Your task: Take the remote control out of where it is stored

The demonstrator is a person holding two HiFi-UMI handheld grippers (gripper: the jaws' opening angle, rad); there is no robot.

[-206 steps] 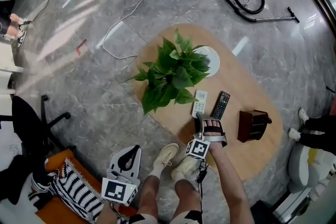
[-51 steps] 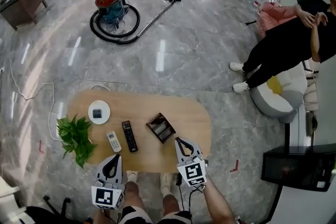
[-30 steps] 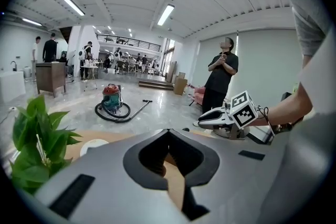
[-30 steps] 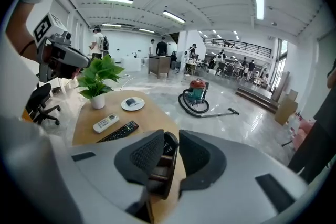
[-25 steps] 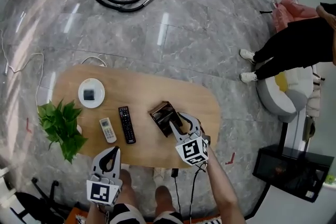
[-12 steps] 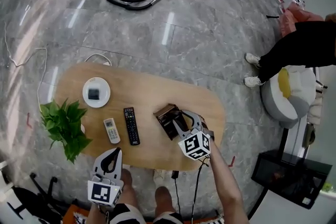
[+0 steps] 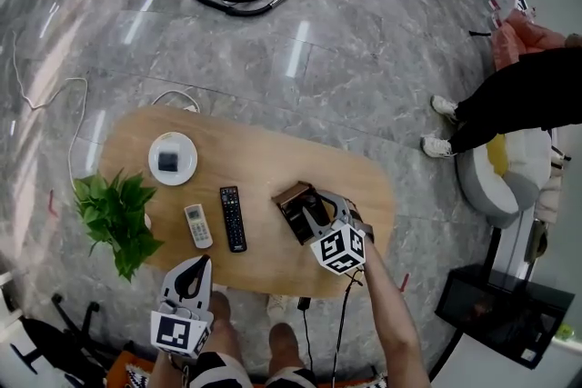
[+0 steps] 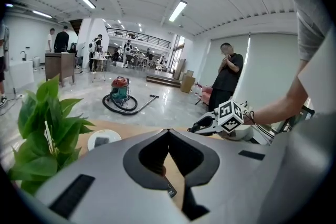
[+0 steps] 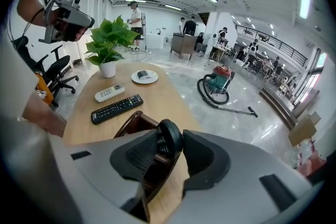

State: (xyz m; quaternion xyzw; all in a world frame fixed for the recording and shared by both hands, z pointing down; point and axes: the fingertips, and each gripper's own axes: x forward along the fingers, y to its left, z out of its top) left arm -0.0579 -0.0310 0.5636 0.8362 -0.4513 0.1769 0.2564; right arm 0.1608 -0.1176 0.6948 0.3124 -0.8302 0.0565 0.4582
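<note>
Keep the left gripper (image 8: 167, 132) parked off the near edge of the table (image 7: 273, 154), with fingers clenched tip to tip on nothing; no call for it yet, except perhaps to steady the holder later. Well to the left of the right fingers, and best left alone: a plant (image 7: 114, 218), a white dish (image 7: 173, 157), then a white remote (image 7: 197, 225) and a flat black remote (image 7: 233, 218) lying side by side on the table, already out in the open. Directly below and around the right fingers: a wooden holder (image 9: 128, 123). Above it, the right gripper (image 9: 173, 135), tilted down, with fingers released and just opened wider around the upper end of the remote (image 9: 168, 143), close against the left finger, clear of the right one, not pinched. Probably the approach before the grasp. To do it well: sink a little further so that the pads cover more than the rounded tip, centre the remote between both fingers, close squarely on its sides, then lift straight along its length so as not to drag or tip the likely light holder. Of the remote itself, only the top on show: black, thick, round-ended, seemingly with small buttons or ridges on the side facing the left finger, standing steeply in the holder; lower part hidden by wood and fingers.
</note>
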